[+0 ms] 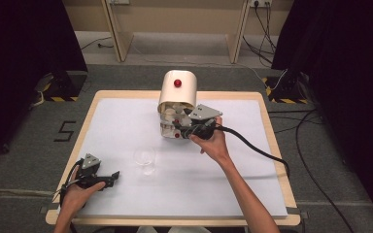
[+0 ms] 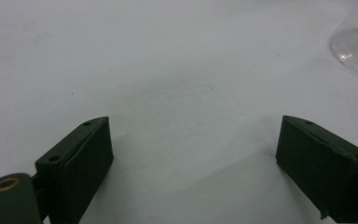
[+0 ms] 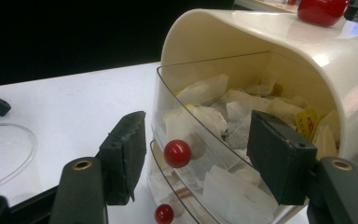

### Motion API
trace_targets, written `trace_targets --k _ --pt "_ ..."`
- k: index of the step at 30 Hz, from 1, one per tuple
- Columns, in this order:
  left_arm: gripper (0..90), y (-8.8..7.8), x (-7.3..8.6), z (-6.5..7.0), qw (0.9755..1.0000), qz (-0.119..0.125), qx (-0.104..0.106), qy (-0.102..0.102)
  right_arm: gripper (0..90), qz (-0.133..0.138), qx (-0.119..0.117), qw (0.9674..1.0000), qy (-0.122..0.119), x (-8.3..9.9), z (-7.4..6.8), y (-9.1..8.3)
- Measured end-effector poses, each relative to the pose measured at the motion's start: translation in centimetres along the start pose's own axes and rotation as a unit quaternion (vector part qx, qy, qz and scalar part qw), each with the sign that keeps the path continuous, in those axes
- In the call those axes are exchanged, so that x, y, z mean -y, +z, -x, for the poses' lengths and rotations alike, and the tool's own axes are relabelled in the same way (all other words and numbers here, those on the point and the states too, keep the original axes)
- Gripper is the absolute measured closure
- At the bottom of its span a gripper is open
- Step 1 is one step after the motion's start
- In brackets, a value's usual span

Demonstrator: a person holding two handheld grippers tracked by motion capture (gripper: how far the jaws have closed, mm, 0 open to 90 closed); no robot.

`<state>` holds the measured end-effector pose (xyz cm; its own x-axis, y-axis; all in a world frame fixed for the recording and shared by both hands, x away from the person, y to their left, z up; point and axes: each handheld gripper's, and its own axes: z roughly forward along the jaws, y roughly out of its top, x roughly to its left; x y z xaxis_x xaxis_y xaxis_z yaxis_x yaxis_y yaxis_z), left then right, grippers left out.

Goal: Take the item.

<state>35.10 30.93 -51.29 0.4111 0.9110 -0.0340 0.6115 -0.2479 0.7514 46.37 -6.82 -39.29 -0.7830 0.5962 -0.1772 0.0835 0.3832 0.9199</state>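
Observation:
A cream tea-bag box [image 1: 177, 92] with a red knob on top stands at the table's far middle. Its clear upper drawer [image 3: 214, 121] holds several tea bags [image 3: 205, 116] and carries a red knob [image 3: 177, 153]. A second red knob [image 3: 163, 213] sits on the drawer below. My right gripper [image 3: 198, 140] is open, with one jaw on each side of the upper knob and not touching it. In the high view the right gripper [image 1: 179, 128] is at the box's front. My left gripper [image 1: 113, 176] rests open near the front left, over bare white table [image 2: 182, 70], holding nothing.
A clear empty glass [image 1: 144, 159] stands mid-table between the two grippers, and its base [image 2: 356, 49] lies ahead and to the right of the left jaws. The right gripper's black cable [image 1: 257, 145] trails over the table's right side.

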Motion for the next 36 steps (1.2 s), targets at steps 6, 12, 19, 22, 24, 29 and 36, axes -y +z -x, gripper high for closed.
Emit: trace_targets --k 6,12,19,22,24,29,36 --pt "9.7 0.0 0.0 0.0 1.0000 0.000 0.000 0.000 38.5 -0.007 -0.011 0.9999 -0.006 0.0 -0.6 -0.6" --pt "9.7 0.0 0.0 0.0 1.0000 0.000 0.000 0.000 38.6 -0.009 -0.015 0.9998 -0.007 0.0 -0.9 -1.0" --pt "9.7 0.0 0.0 0.0 1.0000 0.000 0.000 0.000 39.5 -0.007 -0.025 0.9997 -0.005 -0.1 -1.4 -1.7" --pt "9.7 0.0 0.0 0.0 1.0000 0.000 0.000 0.000 40.0 -0.008 -0.025 0.9996 -0.008 0.0 -1.6 -1.9" --pt "9.7 0.0 0.0 0.0 1.0000 0.000 0.000 0.000 40.8 -0.009 -0.027 0.9996 -0.008 0.0 -1.6 -2.0" --pt "9.7 0.0 0.0 0.0 1.0000 0.000 0.000 0.000 41.5 -0.012 -0.030 0.9994 -0.012 0.0 -2.0 -2.3" --pt "9.7 0.0 0.0 0.0 1.0000 0.000 0.000 0.000 41.8 -0.014 -0.034 0.9992 -0.016 0.2 -2.7 -2.9"
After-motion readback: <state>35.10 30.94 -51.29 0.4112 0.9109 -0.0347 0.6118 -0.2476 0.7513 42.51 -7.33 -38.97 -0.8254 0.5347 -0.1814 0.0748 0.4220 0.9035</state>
